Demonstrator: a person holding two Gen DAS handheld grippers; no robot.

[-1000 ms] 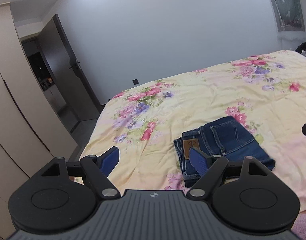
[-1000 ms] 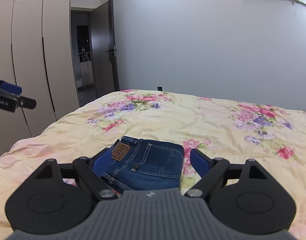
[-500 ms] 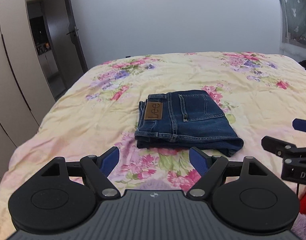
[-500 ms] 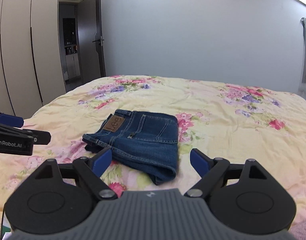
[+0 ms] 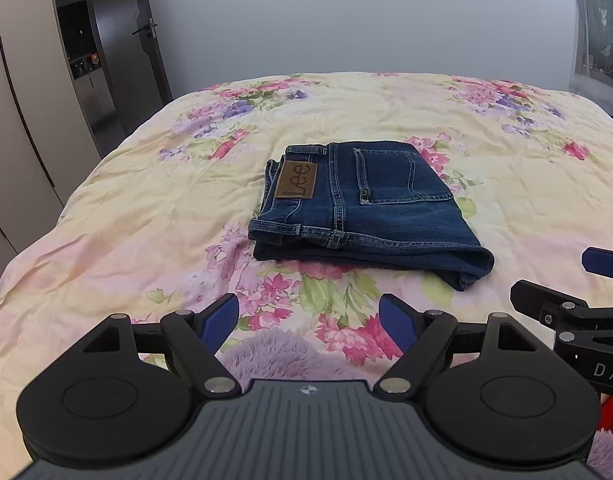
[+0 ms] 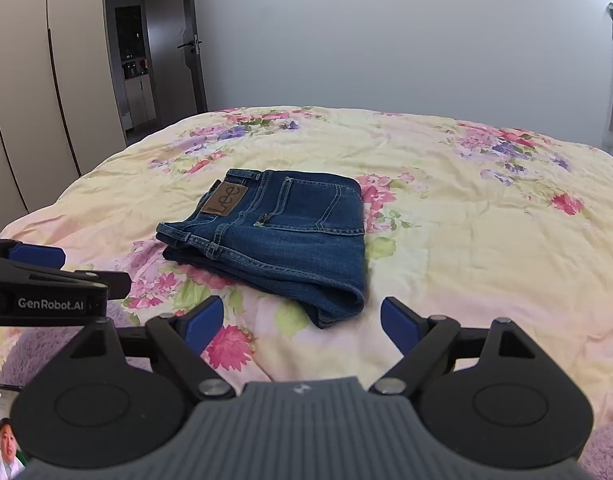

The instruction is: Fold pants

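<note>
At far left stand beige wardrobe doors [image 5: 22, 128] and a dark doorway. The left gripper [image 5: 308, 322] hangs low at the near edge of the bed with the floral yellow cover [image 5: 146, 216], its blue pads spread apart and holding nothing. Ahead of it, well apart, lie the dark blue denim pants [image 5: 366, 208], folded into a compact rectangle at mid-bed; the long axis runs left to right, waistband at left, folded edge towards the right. A brown leather patch [image 5: 297, 180] reads "Lee". The right gripper [image 6: 302, 322] is likewise spread and empty (its own view puts the bundle's near corner closer, so it judges nearer). The left gripper's housing reads "GenRobot.AI". The fold appears complete.
</note>
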